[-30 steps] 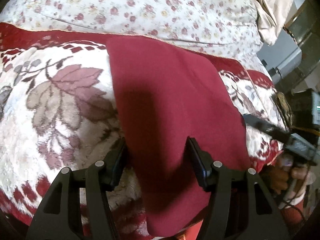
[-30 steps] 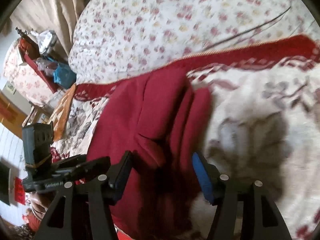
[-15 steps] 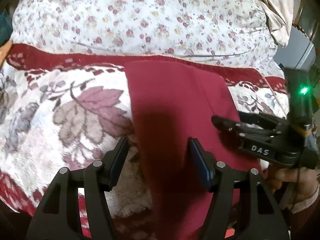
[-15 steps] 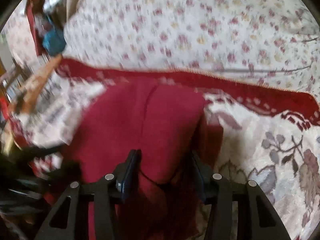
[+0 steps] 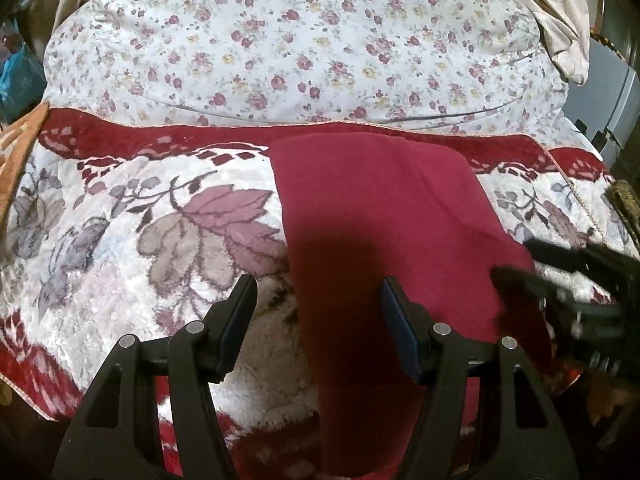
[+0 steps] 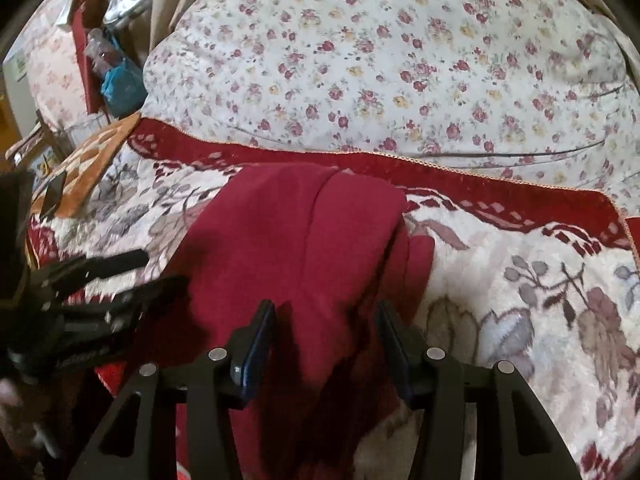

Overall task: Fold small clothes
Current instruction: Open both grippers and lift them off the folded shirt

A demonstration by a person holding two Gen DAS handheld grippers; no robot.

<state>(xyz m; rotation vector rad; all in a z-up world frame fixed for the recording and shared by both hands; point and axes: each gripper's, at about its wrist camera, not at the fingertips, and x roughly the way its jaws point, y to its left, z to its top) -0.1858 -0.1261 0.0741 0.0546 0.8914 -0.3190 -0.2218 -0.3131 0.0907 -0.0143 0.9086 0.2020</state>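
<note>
A dark red garment [image 5: 384, 232] lies folded in a long strip on a leaf-patterned blanket [image 5: 120, 240]. It also shows in the right wrist view [image 6: 304, 248], with a second layer sticking out on its right side. My left gripper [image 5: 318, 300] is open, its jaws above the garment's near left edge. My right gripper [image 6: 326, 326] is open above the garment's near right part. Neither holds cloth. Each gripper shows blurred in the other's view: the right one [image 5: 560, 280] at the garment's right edge, the left one [image 6: 100, 280] at its left edge.
A floral quilt [image 5: 300, 48] is piled behind the blanket. A beige cloth [image 5: 560, 8] hangs at the far right. An orange checkered cloth [image 6: 96, 160] and a shelf with bottles and a blue bag [image 6: 116, 80] are at the left.
Both grippers have pulled back and up from the garment, so more of the bed shows. The right gripper swung to face the garment squarely. The garment lies as before.
</note>
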